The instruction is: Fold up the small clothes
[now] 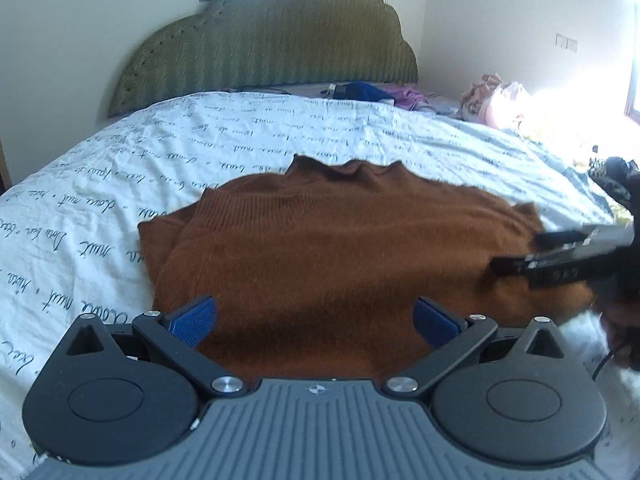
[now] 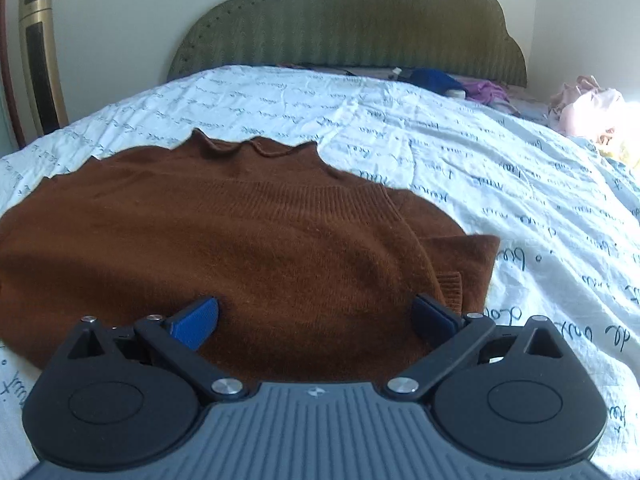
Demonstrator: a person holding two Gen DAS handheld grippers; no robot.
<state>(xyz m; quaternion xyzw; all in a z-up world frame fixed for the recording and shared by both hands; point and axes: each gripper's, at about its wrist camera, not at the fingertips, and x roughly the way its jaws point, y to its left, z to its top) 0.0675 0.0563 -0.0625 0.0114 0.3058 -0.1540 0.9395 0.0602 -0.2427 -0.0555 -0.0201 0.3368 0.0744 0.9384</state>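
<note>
A rust-brown knitted sweater (image 1: 340, 240) lies flat on the bed, collar toward the headboard, with both sleeves folded in over the body. My left gripper (image 1: 316, 320) hovers open over its near hem, blue pads spread wide with only fabric below them. In the left wrist view the right gripper (image 1: 516, 252) reaches in from the right edge over the sweater's right side. The right wrist view shows the same sweater (image 2: 248, 240), and my right gripper (image 2: 316, 320) stands open above its lower part. A folded sleeve cuff (image 2: 450, 284) lies beside the right finger.
The bed is covered by a pale blue sheet (image 1: 120, 168) printed with script. A green padded headboard (image 1: 272, 40) stands behind. Blue and purple clothes (image 1: 372, 92) and a pink bundle (image 1: 500, 104) lie at the far right. A gold tower fan (image 2: 40, 56) stands left.
</note>
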